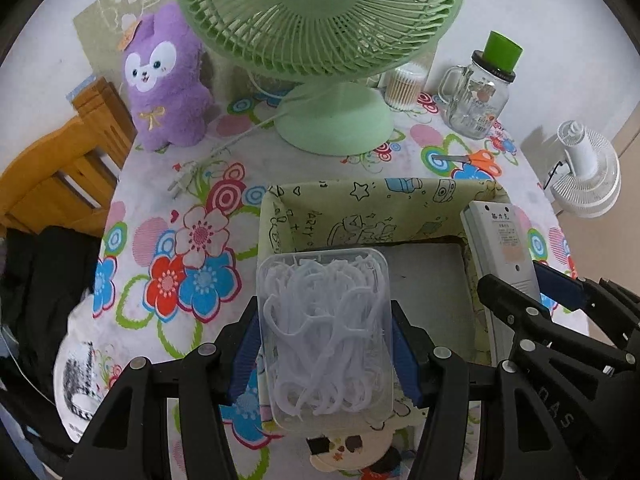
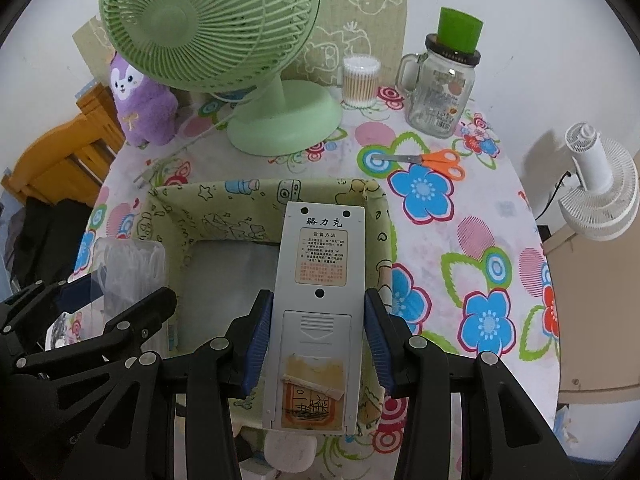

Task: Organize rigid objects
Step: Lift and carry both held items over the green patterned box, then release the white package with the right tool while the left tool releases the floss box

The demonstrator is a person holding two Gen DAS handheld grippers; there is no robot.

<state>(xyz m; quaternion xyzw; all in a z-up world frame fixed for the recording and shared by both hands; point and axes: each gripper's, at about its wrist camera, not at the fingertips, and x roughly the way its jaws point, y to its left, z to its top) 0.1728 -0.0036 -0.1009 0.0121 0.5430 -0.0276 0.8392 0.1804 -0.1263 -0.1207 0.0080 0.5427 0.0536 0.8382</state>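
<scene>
In the left wrist view, the left gripper [image 1: 325, 354] is seen clamped on a clear plastic box of floss picks [image 1: 325, 336], its blue pads pressed against the box's two long sides. The box is held above the near-left part of a fabric storage bin [image 1: 340, 196] with a pale green cartoon print, whose grey floor is visible beyond the box. At the right edge, the right gripper [image 1: 520, 284] is seen with a grey remote control [image 1: 500, 240] between its fingers, the remote lying along the bin's right wall. Behind the bin, on the flowered tablecloth [image 1: 200, 240], a green desk fan [image 1: 320, 40] is placed, with a purple plush toy [image 1: 168, 80] to its left, and a jar of cotton swabs [image 1: 404, 86] and a glass mug jar with a green lid [image 1: 478, 92] to its right. Orange-handled scissors [image 1: 476, 160] are laid between the jar and the bin. In the right wrist view, the right gripper [image 2: 318, 344] is seen closed on the remote control [image 2: 318, 300], held back side up with its label and battery cover showing; the blue pads are pressed on its long edges. The remote's far end is over the bin [image 2: 180, 208], toward its right wall. At the left, the box of floss picks [image 2: 132, 268] is seen at the bin's left side, gripped by the left gripper [image 2: 100, 308]. A white clip fan [image 2: 600, 184] is seen beyond the table's right edge.
</scene>
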